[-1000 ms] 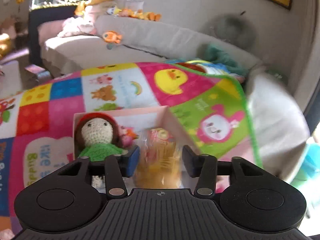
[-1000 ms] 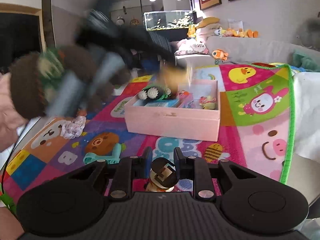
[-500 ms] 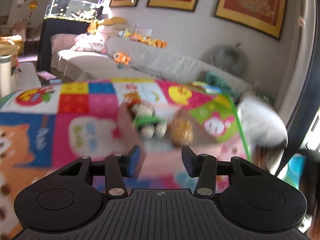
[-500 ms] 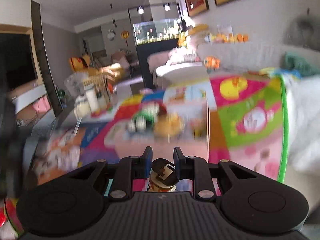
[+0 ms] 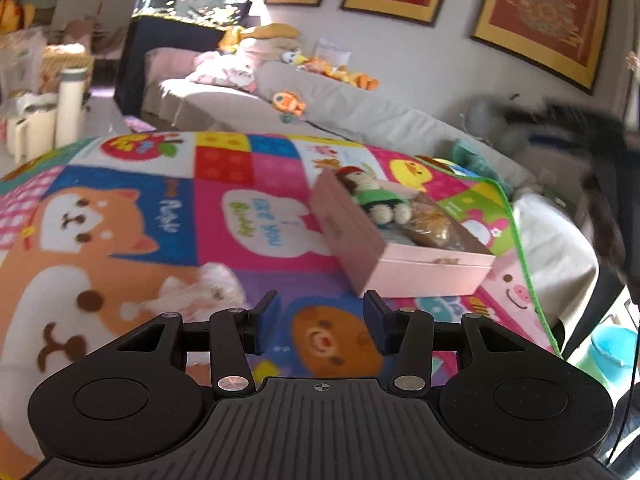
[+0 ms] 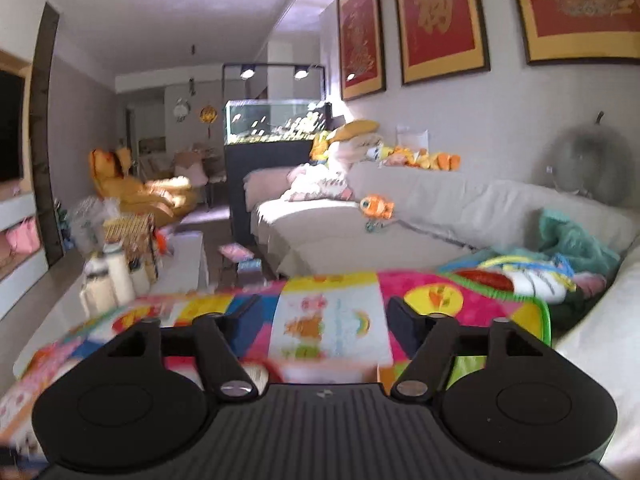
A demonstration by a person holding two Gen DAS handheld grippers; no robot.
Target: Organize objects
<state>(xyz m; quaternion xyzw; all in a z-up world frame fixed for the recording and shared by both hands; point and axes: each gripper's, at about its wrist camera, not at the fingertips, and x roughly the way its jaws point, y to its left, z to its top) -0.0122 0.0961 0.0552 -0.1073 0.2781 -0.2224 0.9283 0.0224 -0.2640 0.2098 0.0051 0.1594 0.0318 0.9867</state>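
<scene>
A pink box (image 5: 424,266) sits on the colourful play mat (image 5: 168,216). A crochet doll (image 5: 370,194) in green and a bagged yellow snack (image 5: 430,226) lie in it. My left gripper (image 5: 320,320) is open and empty, above the mat, in front and left of the box. A crumpled clear wrapper (image 5: 208,288) lies on the mat just left of it. My right gripper (image 6: 324,320) is open wide and empty, blurred, over the mat (image 6: 332,324); a pink edge (image 6: 320,372) shows below it. The right gripper's arm shows dark and blurred at the far right of the left wrist view (image 5: 600,168).
A grey sofa (image 5: 360,116) with plush toys runs behind the mat, also in the right wrist view (image 6: 440,208). A fish tank (image 6: 276,120) stands beyond it. Bottles (image 6: 108,280) stand on a low white table at the left. A teal cloth (image 6: 572,248) lies at the right.
My left gripper pulled back and left from the box, leaving the snack inside. My right gripper opened; the small dark-capped toy it held is gone from view.
</scene>
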